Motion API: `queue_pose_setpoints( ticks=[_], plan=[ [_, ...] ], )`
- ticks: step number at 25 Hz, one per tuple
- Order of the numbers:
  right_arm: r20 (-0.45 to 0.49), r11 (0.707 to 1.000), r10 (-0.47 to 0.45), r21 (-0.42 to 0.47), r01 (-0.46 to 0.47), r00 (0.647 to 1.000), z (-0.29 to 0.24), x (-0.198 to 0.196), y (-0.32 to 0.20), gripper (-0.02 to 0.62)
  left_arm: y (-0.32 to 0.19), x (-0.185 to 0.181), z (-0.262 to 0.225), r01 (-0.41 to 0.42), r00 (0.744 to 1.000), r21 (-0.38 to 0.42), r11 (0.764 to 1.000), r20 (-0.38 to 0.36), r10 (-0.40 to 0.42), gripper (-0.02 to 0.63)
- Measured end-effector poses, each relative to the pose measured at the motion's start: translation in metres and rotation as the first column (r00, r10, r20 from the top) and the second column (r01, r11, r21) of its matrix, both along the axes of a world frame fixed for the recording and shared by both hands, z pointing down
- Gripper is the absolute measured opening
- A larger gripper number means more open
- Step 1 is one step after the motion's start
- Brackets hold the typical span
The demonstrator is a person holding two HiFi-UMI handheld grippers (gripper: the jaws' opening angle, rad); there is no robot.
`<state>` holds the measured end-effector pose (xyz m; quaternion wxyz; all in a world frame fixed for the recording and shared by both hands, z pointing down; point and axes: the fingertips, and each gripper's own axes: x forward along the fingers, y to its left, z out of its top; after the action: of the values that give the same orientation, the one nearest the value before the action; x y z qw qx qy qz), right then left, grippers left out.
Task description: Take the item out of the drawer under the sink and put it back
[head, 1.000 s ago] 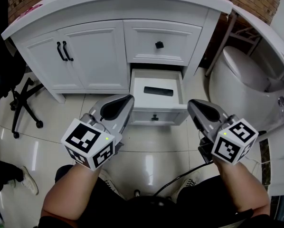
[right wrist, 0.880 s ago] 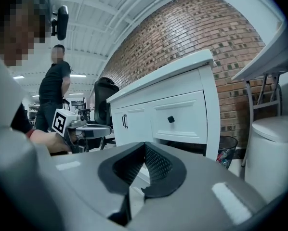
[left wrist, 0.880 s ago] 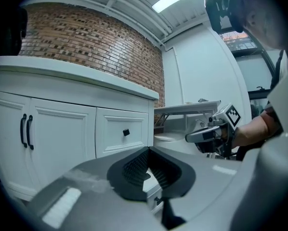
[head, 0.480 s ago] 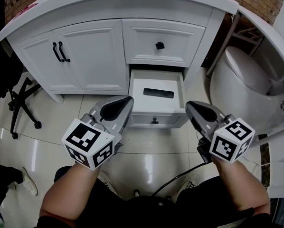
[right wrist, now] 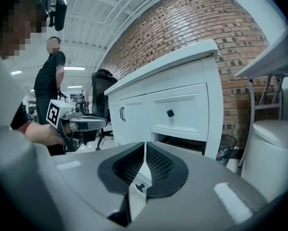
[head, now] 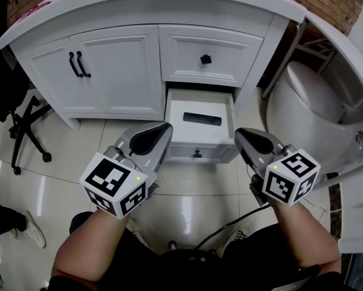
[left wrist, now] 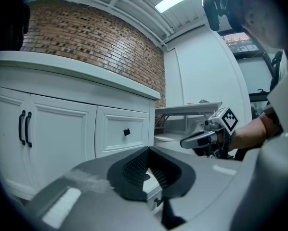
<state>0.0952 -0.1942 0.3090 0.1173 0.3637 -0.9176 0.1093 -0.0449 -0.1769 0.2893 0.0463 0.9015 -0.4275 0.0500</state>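
Black flat item (head: 202, 118) lies in the open white drawer (head: 181, 145), just ahead of and between the left gripper (head: 167, 128) and right gripper (head: 238, 134), both clenched and empty.

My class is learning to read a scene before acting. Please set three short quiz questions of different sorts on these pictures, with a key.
1. True or false: the lower drawer of the vanity stands open.
2. Multiple choice: the black item lies A) on the floor, B) in the lower drawer, C) on the countertop.
3. Short answer: what do the left gripper and the right gripper hold?

Key: 1 true. 2 B. 3 Nothing. Both are shut and empty, held in front of the drawer.
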Motion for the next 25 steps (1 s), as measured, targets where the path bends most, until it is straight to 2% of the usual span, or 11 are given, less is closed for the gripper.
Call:
queue_pose_setpoints(
  ticks=[1, 4, 8, 10, 14, 18, 23, 25],
  plan=[
    [-0.051, 1.0, -0.023, 0.017, 0.024, 0.998, 0.0, -0.005, -0.001, 0.016, 0.001, 0.0, 0.0, -0.001, 1.0, 0.004, 1.0, 0.004, 0.001, 0.006],
    [-0.227, 0.994, -0.066, 0.072, 0.084, 0.972, 0.001, -0.018, -0.012, 0.091, 0.001, -0.005, 0.0, 0.0, 1.0, 0.01, 1.0, 0.012, 0.0, 0.006],
    [-0.349, 0.984, -0.136, 0.058, 0.167, 0.927, 0.007, -0.031, -0.03, 0.106, 0.0, -0.011, 0.002, 0.008, 1.0, -0.001, 1.0, -0.004, -0.008, 0.006],
    [-0.417, 0.975, -0.18, 0.042, 0.217, 0.891, 0.013, -0.037, -0.044, 0.109, -0.001, -0.012, 0.002, 0.008, 1.0, -0.003, 1.0, -0.009, -0.008, 0.006],
    [-0.557, 0.955, -0.243, 0.008, 0.297, 0.794, 0.037, -0.045, -0.074, 0.12, -0.002, -0.011, 0.004, 0.004, 1.0, -0.012, 1.0, -0.019, -0.004, 0.006],
    [-0.625, 0.932, -0.306, -0.044, 0.359, 0.718, 0.063, -0.054, -0.103, 0.12, -0.003, -0.009, 0.007, -0.004, 1.0, -0.021, 1.0, -0.02, 0.004, 0.006],
    [-0.631, 0.892, -0.417, -0.145, 0.429, 0.654, 0.1, -0.068, -0.128, 0.121, -0.005, -0.007, 0.01, -0.005, 1.0, -0.034, 0.999, -0.024, 0.004, 0.006],
    [-0.627, 0.869, -0.472, -0.214, 0.446, 0.62, 0.123, -0.071, -0.134, 0.131, -0.007, -0.007, 0.011, -0.006, 1.0, -0.037, 0.999, -0.025, 0.005, 0.006]
  ],
)
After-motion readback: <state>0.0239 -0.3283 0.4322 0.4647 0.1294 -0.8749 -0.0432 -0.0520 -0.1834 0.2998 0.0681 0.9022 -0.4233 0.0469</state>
